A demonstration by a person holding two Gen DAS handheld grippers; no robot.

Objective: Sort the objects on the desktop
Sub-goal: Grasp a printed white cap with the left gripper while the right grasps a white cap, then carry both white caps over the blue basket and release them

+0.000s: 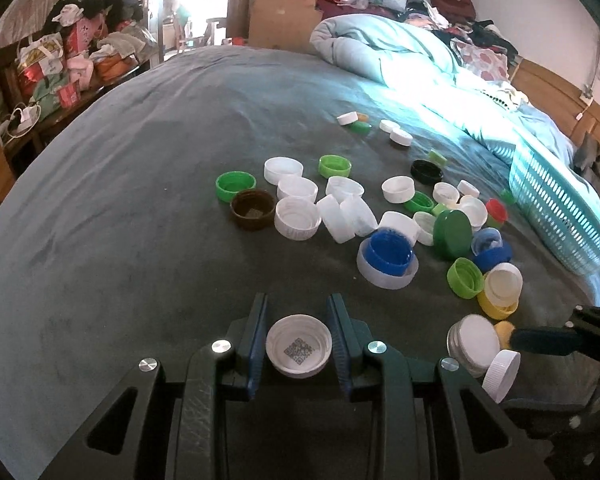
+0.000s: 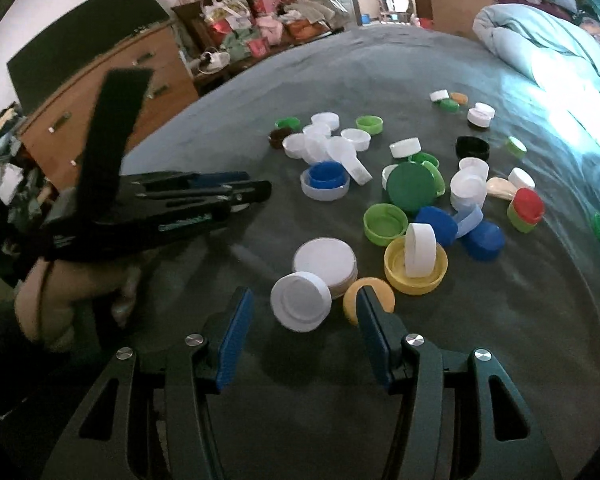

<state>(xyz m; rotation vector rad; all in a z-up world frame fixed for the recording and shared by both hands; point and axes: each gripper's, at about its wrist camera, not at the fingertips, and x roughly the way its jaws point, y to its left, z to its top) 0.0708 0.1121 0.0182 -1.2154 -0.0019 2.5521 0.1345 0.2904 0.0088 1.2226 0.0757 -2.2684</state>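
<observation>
Left wrist view. The left gripper [image 1: 299,342] is seen clamped on a small white plastic bottle cap [image 1: 299,346], open side up, with a printed square code inside; both blue pads press its rim. The cap is held just above the grey-green bed cover [image 1: 140,200], near side of the large translucent lid holding a blue cap [image 1: 387,258]. The main scatter of caps lies beyond and right of that lid. At the right edge the tip of the right gripper is glimpsed beside a flat white round lid [image 1: 474,342].

Right wrist view. The right gripper [image 2: 306,320] is seen with jaws apart and nothing pressed. A white ribbed cap [image 2: 301,306], tilted on edge, lies between and just ahead of the fingertips, this side of the translucent lid; a yellow cap [image 2: 364,290] is partly hidden behind the right finger. The right hand is judged nearer the pile. Only here is the left gripper shown from the side, with a hand [image 2: 60,296] beneath; its held cap is hidden.
</observation>
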